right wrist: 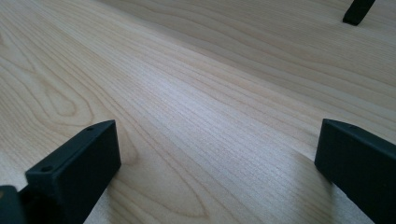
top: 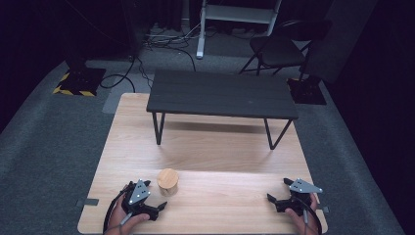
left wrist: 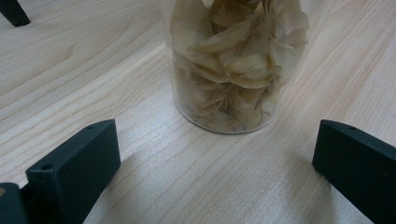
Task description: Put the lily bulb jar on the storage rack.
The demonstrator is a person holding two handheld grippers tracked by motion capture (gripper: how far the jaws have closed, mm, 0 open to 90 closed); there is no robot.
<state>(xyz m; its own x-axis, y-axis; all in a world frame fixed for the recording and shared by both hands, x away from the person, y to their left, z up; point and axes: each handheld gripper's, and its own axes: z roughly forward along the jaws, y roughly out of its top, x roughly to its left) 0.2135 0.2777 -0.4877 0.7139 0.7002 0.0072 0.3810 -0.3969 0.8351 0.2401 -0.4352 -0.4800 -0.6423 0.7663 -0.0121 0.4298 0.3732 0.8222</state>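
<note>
A clear jar [left wrist: 236, 65] packed with pale dried flakes stands on the light wooden table [top: 220, 147]. From above, its round wooden lid [top: 168, 180] shows near the table's front left. My left gripper [top: 149, 195] lies just in front of the jar, pointing at it. It is open [left wrist: 215, 158], its jaws wide apart and short of the glass. My right gripper [top: 278, 190] rests near the front right corner. It is also open [right wrist: 217, 158], with bare wood between its jaws. A hand holds each gripper.
A low black bench [top: 222, 94] on thin legs stands across the far half of the table; one leg [left wrist: 14, 11] appears in the left gripper view and another leg [right wrist: 357, 11] in the right gripper view. Grey carpet, cables and a folding chair [top: 279, 49] lie beyond.
</note>
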